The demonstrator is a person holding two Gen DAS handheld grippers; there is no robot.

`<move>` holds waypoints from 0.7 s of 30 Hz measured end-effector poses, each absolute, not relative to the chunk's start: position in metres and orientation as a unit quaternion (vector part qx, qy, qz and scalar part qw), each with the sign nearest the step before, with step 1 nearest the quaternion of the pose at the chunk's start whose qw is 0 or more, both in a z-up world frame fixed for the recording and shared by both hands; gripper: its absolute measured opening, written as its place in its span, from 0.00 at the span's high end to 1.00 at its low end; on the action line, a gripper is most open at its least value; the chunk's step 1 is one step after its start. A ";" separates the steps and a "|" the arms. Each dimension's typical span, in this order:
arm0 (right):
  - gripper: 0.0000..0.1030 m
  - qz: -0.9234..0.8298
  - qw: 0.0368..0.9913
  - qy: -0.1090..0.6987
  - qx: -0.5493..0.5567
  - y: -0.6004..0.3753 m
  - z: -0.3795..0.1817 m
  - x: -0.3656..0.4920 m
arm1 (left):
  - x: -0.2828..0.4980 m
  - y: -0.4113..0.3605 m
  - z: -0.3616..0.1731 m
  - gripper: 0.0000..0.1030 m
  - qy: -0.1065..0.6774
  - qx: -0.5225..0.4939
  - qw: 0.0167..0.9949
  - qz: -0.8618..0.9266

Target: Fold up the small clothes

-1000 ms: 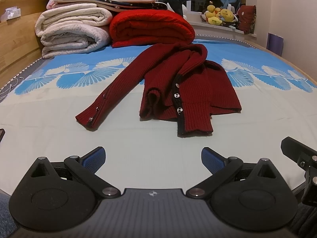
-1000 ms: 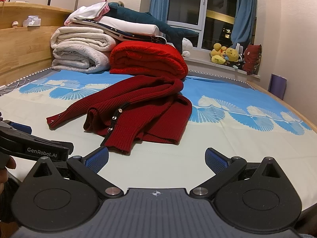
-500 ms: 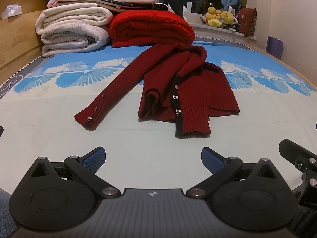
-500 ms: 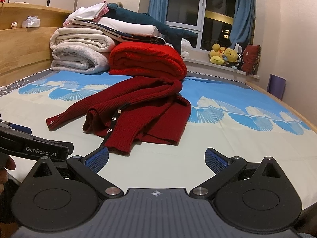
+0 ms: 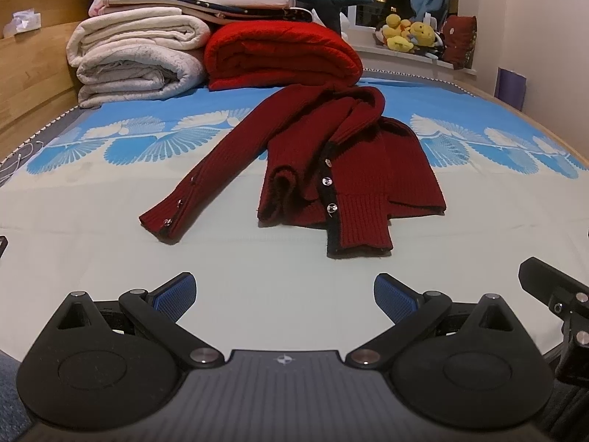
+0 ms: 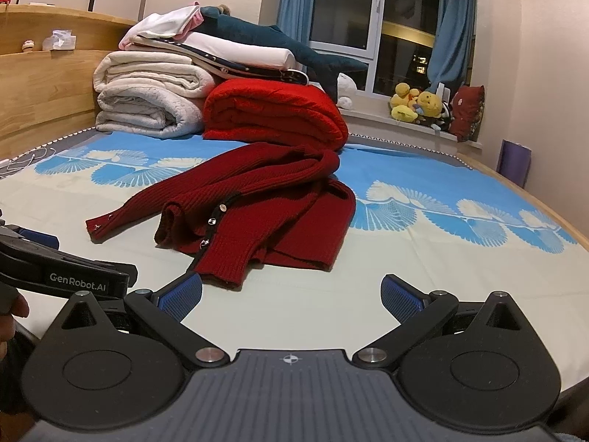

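Note:
A dark red knitted cardigan [image 5: 353, 169] with small silver buttons lies crumpled on the bed, one sleeve [image 5: 206, 180] stretched toward the left. In the right wrist view the same cardigan [image 6: 265, 206] lies ahead and slightly left. My left gripper [image 5: 283, 294] is open over the pale sheet, short of the cardigan, nothing between its blue pads. My right gripper [image 6: 291, 294] is open too, its left pad [image 6: 182, 294] close to the cardigan's near hem. The left gripper's body [image 6: 66, 276] shows at the left edge of the right wrist view.
Folded white blankets [image 5: 140, 59] and a bright red blanket [image 5: 279, 55] are stacked at the head of the bed, against a wooden headboard [image 5: 29, 73]. A plush shark [image 6: 279, 44] lies on top. Plush toys [image 6: 416, 107] sit on the windowsill. The blue-patterned sheet [image 5: 497, 147] extends right.
Both grippers have edged slightly forward toward the cardigan. The cardigan has not moved, and both grippers stay open.

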State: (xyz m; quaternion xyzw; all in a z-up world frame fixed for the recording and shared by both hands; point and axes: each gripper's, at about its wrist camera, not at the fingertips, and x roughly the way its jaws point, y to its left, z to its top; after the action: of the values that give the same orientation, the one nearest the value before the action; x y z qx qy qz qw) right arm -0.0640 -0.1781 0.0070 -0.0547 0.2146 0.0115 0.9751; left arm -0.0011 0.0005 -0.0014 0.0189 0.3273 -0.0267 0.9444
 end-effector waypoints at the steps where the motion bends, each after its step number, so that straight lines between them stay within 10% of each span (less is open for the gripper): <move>1: 0.01 0.012 0.975 0.214 -0.055 -0.178 0.007 -0.064 | -0.002 0.000 -0.002 0.00 0.328 0.019 0.944 -0.026; 21: 0.01 0.017 0.975 0.213 -0.057 -0.178 0.008 -0.064 | -0.001 0.001 -0.002 0.00 0.333 0.015 0.943 -0.019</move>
State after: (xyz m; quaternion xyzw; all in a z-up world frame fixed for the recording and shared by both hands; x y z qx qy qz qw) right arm -0.0641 -0.1777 0.0081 -0.0572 0.2126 0.0167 0.9753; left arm -0.0010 0.0013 -0.0025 0.0146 0.3332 -0.0188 0.9426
